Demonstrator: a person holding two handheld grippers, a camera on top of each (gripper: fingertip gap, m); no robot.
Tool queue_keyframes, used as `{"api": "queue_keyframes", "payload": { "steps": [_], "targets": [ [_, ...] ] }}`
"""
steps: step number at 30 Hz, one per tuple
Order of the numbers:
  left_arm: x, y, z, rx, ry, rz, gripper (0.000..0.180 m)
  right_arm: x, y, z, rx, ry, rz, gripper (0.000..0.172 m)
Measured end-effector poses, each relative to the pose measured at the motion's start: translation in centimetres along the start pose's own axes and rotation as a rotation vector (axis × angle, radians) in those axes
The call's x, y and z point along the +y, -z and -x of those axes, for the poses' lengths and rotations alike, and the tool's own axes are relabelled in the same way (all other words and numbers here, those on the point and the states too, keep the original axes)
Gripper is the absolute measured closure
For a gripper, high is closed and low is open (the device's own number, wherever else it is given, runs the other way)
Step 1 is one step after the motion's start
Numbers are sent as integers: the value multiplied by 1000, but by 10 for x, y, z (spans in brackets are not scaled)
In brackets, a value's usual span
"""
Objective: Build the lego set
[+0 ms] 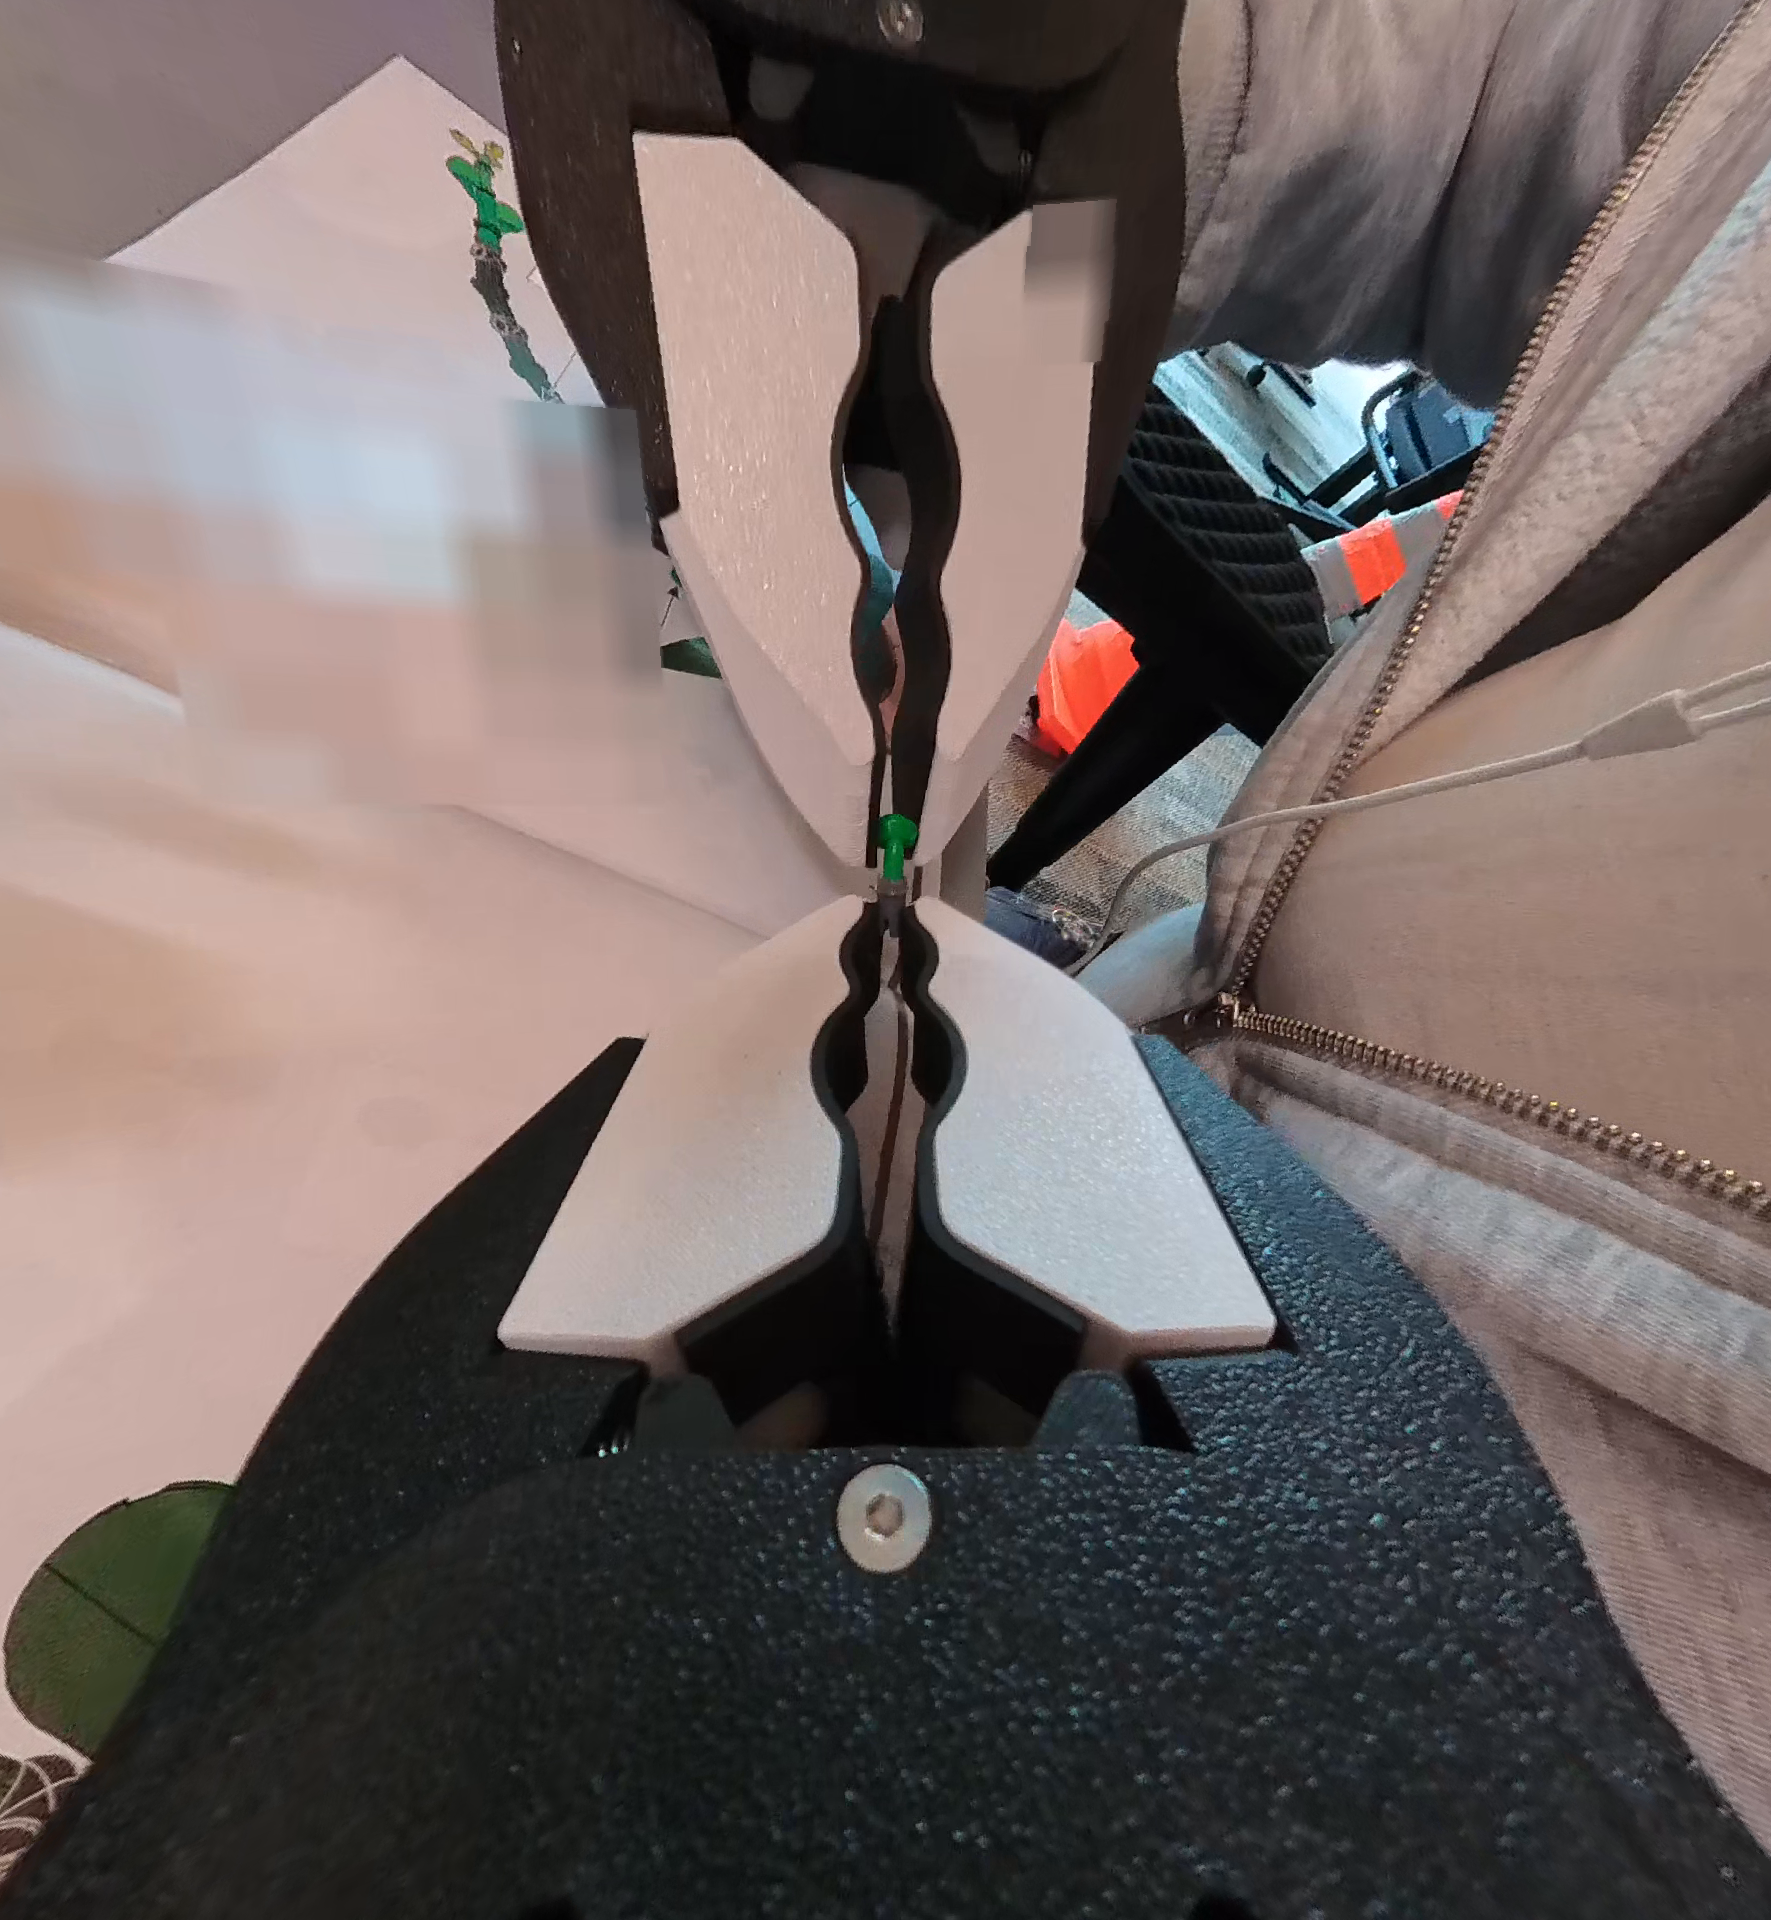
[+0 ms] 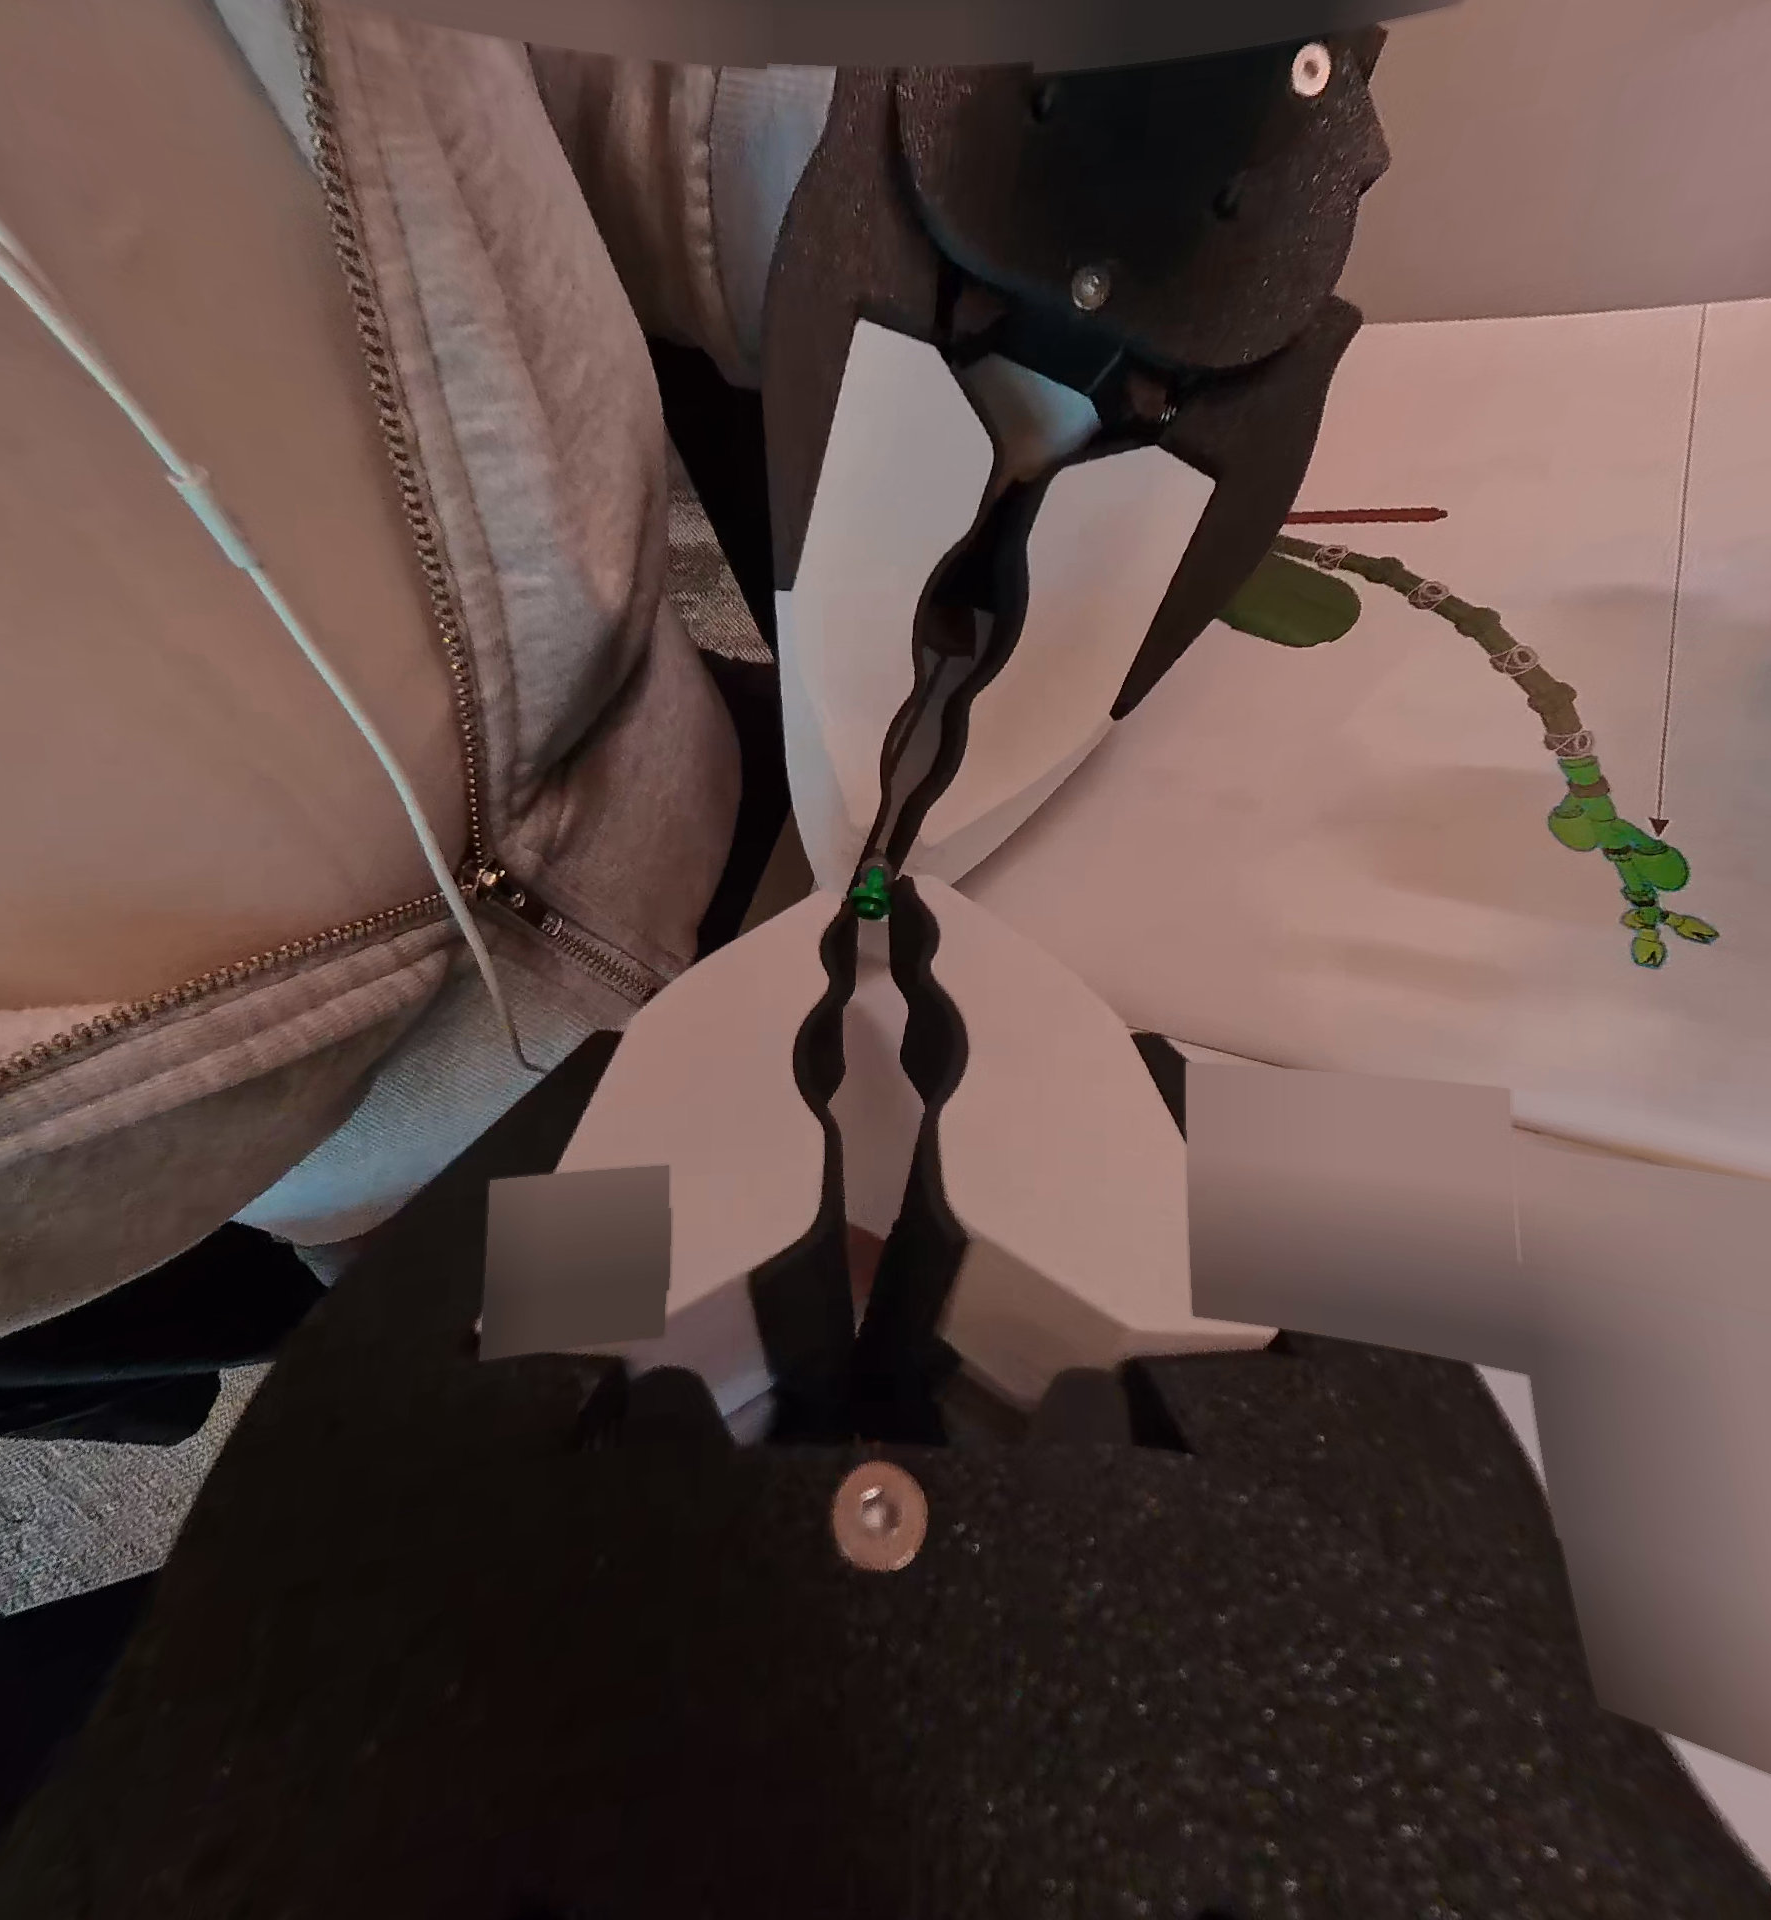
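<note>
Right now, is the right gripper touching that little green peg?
Touching. In the right wrist view the right gripper has its fingertips closed on the green peg's head; the left wrist view shows the same.

Glossy green plastic peg (image 1: 893, 837), fleecy jacket (image 1: 1546, 914)

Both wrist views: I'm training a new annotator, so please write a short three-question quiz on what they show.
1. True or false: the left gripper and the right gripper meet tip to tip.
2. What colour is the tiny peg-shaped plastic piece between the right gripper's fingertips? A red, B green, C blue.
3. Fill in: the person's beige fleece jacket closes with a metal ____.

Key: 1 true; 2 B; 3 zip.
</note>
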State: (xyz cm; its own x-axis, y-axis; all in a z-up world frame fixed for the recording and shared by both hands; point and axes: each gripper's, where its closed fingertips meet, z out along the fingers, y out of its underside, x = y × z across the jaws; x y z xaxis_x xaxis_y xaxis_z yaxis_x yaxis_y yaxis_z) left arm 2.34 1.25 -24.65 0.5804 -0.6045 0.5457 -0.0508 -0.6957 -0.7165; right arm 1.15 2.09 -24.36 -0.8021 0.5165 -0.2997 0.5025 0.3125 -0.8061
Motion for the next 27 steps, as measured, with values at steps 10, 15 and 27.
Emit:
{"api": "queue_keyframes", "payload": {
  "steps": [10,15,27],
  "targets": [
    [6,-3,1,-22,-9,48,178,7,-4,0,43,-16,43,167],
    [11,-6,1,-33,-27,90,179,7,-7,1,45,-25,57,167],
    [17,-12,4,-72,-45,148,178,16,-8,0,83,-9,139,167]
  ]
}}
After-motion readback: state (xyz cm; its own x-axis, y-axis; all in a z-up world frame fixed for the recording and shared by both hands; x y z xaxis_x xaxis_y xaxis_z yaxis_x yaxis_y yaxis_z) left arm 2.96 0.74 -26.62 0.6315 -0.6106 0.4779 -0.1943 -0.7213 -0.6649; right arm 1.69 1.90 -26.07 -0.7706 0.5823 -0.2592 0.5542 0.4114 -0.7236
